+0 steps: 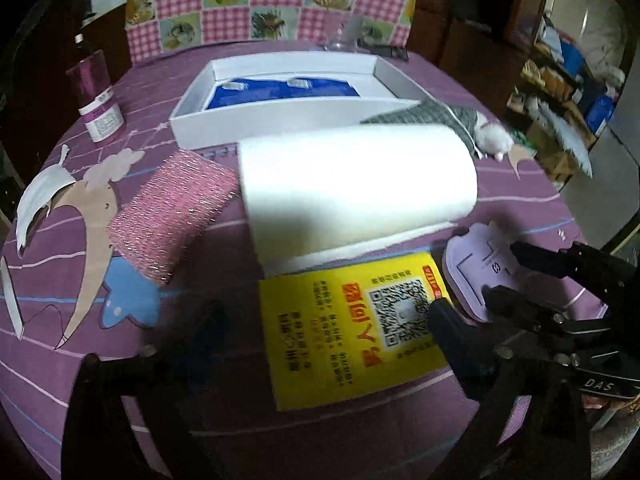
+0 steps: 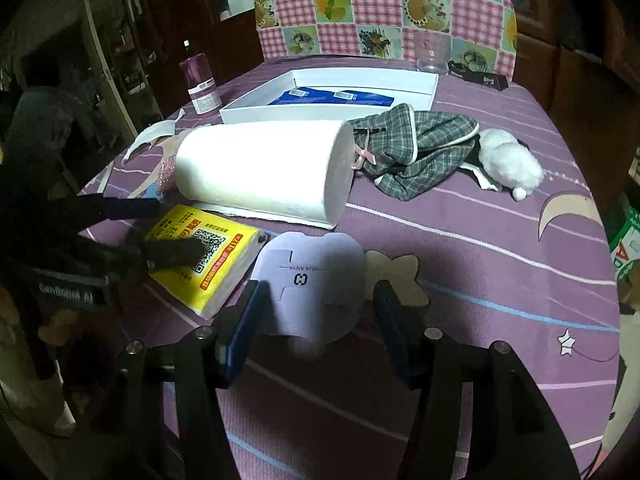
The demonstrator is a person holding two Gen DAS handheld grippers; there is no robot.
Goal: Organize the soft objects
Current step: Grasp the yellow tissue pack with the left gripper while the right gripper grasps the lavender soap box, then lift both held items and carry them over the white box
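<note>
A yellow tissue pack [image 1: 352, 328] [image 2: 208, 256] lies on the purple tablecloth. My left gripper [image 1: 324, 316] [image 2: 172, 228] is open, its fingers straddling the pack. A lilac pad [image 2: 312, 284] [image 1: 476, 276] lies beside the pack; my right gripper [image 2: 316, 312] [image 1: 504, 272] is open with its fingers on either side of it. A white paper roll [image 1: 356, 184] [image 2: 264, 164] lies behind them. A pink glittery sponge [image 1: 172, 216] sits left of the roll. A plush toy in a grey plaid dress [image 2: 424, 148] [image 1: 452, 120] lies right of it. A white box [image 1: 280, 120] [image 2: 424, 92] holds blue packets.
A purple bottle [image 1: 96, 96] [image 2: 200, 84] stands at the back left. A clear glass [image 2: 432, 52] and a black object [image 2: 480, 76] sit behind the box. A chair with a pink patchwork cover [image 2: 380, 4] stands beyond the table. Torn white paper [image 1: 36, 204] lies at left.
</note>
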